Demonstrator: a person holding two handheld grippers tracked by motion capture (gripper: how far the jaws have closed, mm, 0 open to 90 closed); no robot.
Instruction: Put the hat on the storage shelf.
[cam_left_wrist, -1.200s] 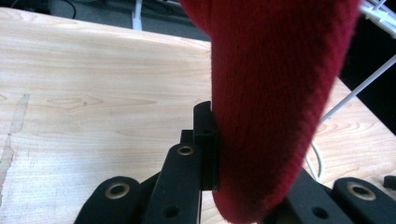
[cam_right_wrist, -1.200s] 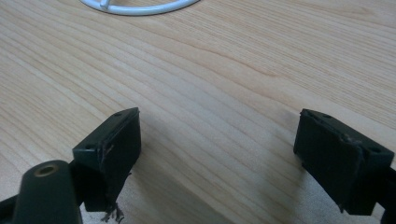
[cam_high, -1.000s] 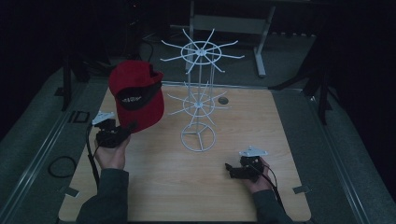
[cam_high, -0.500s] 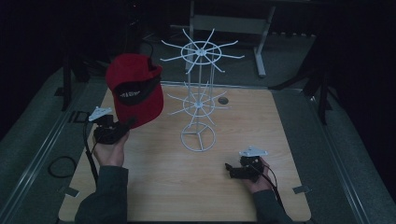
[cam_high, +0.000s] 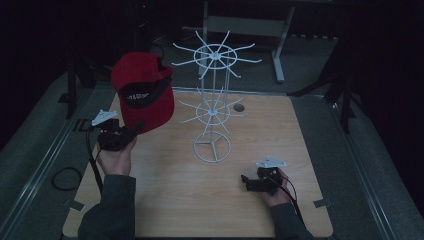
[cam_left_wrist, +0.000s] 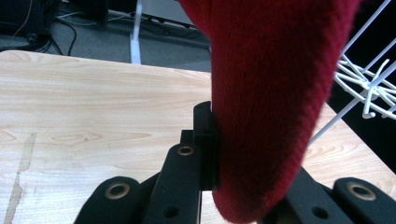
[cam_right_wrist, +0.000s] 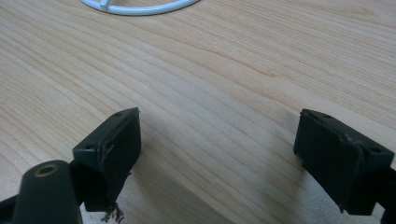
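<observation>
Gripping a red cap (cam_high: 144, 90) by its brim, the left gripper (cam_high: 116, 136) is holding it up near the table's (cam_high: 165, 200) left edge, beside the white wire rack (cam_high: 212, 107) standing mid-table. Its own view is showing jaws pinching red fabric (cam_left_wrist: 266, 93). The right gripper (cam_right_wrist: 219, 154) is resting spread over bare wood near the front-right corner.

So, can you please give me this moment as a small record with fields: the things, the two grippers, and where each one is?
held object: red cap, lifted above the table's left side
left gripper: shut on the cap's edge
right gripper: open, empty, low over the table near the front right
rack: white wire rack, upright mid-table, two tiers of hooks, ring base
cap and rack: apart, cap to the rack's left
surface: wooden table
</observation>
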